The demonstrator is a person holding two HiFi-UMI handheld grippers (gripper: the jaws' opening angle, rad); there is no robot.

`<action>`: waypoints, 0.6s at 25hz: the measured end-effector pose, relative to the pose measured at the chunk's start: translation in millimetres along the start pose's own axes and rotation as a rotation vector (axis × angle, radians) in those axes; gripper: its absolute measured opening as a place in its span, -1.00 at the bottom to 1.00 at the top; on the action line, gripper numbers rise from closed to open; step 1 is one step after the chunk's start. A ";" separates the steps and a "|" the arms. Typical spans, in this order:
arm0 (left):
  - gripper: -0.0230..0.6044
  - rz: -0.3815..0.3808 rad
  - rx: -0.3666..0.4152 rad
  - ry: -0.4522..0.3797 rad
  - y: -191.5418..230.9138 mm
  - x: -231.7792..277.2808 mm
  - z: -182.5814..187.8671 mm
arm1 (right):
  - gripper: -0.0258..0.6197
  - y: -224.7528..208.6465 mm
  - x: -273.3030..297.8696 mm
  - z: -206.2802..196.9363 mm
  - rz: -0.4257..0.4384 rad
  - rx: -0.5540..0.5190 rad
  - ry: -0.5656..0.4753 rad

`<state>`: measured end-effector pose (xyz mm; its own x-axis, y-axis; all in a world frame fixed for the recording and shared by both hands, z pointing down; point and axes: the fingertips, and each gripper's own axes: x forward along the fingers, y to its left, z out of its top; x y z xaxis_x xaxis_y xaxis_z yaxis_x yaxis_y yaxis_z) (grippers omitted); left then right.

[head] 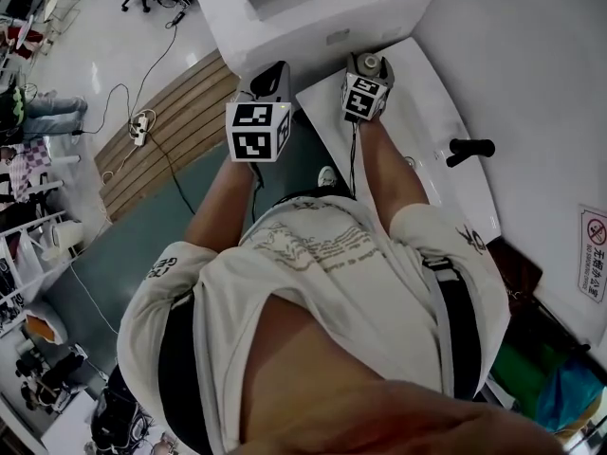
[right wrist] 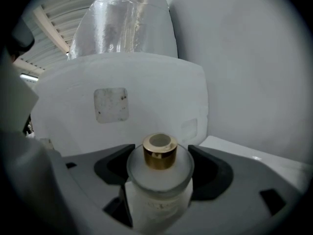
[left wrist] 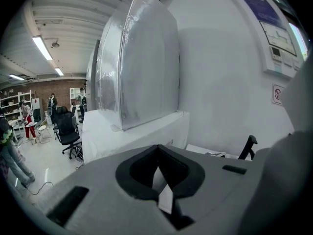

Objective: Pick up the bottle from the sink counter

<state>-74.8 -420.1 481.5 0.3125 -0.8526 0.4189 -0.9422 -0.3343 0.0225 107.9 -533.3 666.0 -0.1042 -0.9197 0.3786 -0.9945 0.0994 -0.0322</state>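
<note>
A frosted glass bottle (right wrist: pixel 157 190) with a gold neck (right wrist: pixel 159 153) stands upright between the jaws of my right gripper (right wrist: pixel 159 173), which is shut on it. In the head view the bottle's top (head: pixel 370 63) shows just past the right gripper (head: pixel 366 76), held above the near end of the white sink counter (head: pixel 432 112). My left gripper (head: pixel 271 80) is held level beside it, left of the counter. In the left gripper view its jaws (left wrist: pixel 159 182) are closed together with nothing between them.
A black faucet lever (head: pixel 471 149) stands on the counter to the right. A large white plastic-wrapped unit (head: pixel 322 12) sits just ahead of both grippers. A cable and a power strip (head: pixel 140 127) lie on the floor to the left, and shelves and office chairs stand farther off.
</note>
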 end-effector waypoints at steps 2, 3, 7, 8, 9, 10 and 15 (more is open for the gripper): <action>-0.86 0.004 -0.002 -0.002 1.2 -1.4 -0.5 | 0.03 0.7 -0.5 -0.4 0.010 -0.002 0.009; -0.86 0.005 -0.002 -0.003 1.9 -2.1 -0.4 | 0.03 1.7 -0.5 0.1 0.015 -0.004 0.012; -0.86 0.006 -0.002 -0.012 3.2 -5.3 2.6 | 0.03 5.4 -4.4 2.7 0.033 -0.054 0.047; -0.86 0.005 -0.003 -0.014 3.3 -6.3 3.4 | 0.04 5.8 -6.1 1.8 0.037 -0.062 0.057; -0.86 0.005 -0.004 -0.017 3.6 -7.1 4.3 | 0.05 6.2 -8.6 1.3 0.039 -0.061 0.064; -0.86 0.004 -0.005 -0.020 3.9 -7.9 5.0 | 0.05 6.6 -11.7 1.3 0.040 -0.054 0.069; -0.86 -0.006 -0.010 -0.035 3.3 -10.7 6.8 | 0.06 11.5 -30.1 15.1 0.054 -0.074 0.051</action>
<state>-80.4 -414.8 470.9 0.3222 -0.8641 0.3868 -0.9414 -0.3356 0.0344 99.4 -510.1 640.3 -0.1556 -0.8918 0.4249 -0.9839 0.1784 0.0141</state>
